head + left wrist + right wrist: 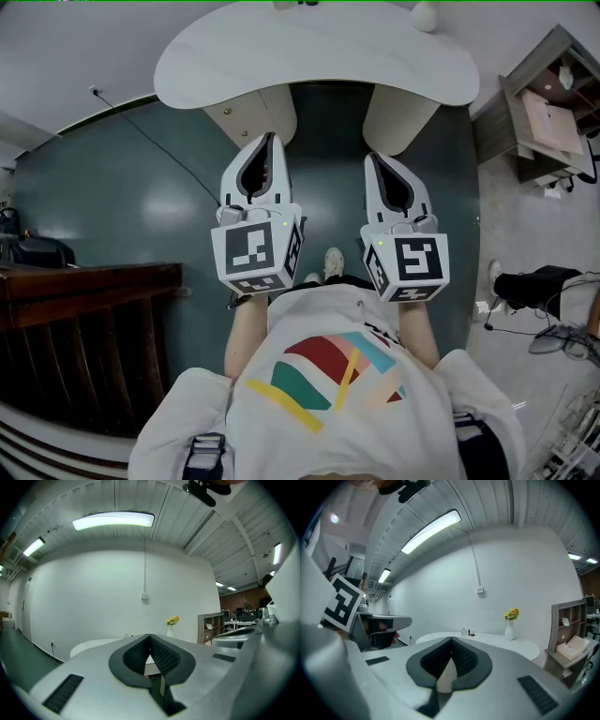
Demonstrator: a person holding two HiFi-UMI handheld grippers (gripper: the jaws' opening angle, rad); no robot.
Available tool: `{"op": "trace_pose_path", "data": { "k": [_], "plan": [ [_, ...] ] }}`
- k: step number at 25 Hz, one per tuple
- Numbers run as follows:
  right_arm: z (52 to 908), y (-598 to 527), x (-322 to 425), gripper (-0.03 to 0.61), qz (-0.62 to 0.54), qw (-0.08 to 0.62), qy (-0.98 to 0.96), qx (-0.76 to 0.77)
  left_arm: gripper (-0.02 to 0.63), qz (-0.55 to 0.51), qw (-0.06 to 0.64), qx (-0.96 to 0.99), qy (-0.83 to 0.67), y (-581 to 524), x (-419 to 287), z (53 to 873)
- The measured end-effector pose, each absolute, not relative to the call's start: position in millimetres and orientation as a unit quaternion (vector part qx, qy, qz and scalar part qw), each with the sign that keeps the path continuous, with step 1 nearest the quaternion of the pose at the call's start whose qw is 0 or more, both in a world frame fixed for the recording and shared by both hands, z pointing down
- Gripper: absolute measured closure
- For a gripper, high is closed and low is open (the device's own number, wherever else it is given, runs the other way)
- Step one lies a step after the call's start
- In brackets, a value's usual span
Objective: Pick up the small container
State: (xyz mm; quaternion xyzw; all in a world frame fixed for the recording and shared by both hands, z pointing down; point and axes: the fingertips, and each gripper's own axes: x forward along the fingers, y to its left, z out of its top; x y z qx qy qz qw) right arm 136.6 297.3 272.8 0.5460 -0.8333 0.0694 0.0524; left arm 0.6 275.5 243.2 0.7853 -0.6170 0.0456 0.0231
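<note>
I'm standing at the near edge of the white table (309, 66), holding both grippers out level over the dark green floor (141, 187) and side by side, well short of anything to grab. The left gripper (150, 636) is clenched: pads are meeting at the tips with nothing between them, only the tabletop showing through the gap behind. The right gripper (451, 640) is the same, jaws pressed together and empty, with a table leg (446, 679) showing pale through the opening below the tips. Both are pointing across the table toward the white wall (440, 592). The small container (472, 633) is sitting in a little cluster of bottles or jars at the far side of the table, close to the wall; they're too small for me to tell which one it is. That cluster is left of the white vase (509, 630) with yellow flowers, apart from it, and well apart from both sets of fingers. A wooden shelf unit (569, 634) is standing beyond the table's right end, and a dark wooden bench (84, 281) is on my left. In the head view each marker cube, left (255, 248) and right (410, 262), is sitting just ahead of my wrists.
</note>
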Motion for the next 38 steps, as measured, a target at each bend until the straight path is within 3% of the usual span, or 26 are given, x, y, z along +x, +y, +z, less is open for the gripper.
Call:
{"op": "trace_pose_path", "data": {
  "k": [9, 24, 38],
  "plan": [
    [281, 276, 152, 0.568, 0.069, 0.061, -0.833, 0.545, 0.595, 0.039, 0.025, 0.79, -0.612, 259, 18, 249],
    [271, 265, 148, 0.568, 0.045, 0.054, -0.84, 0.539, 0.595, 0.016, 0.03, 0.769, -0.638, 250, -12, 247],
    [249, 181, 128, 0.568, -0.004, 0.042, -0.837, 0.546, 0.597, -0.019, 0.019, 0.767, -0.641, 158, -38, 239]
  ]
}}
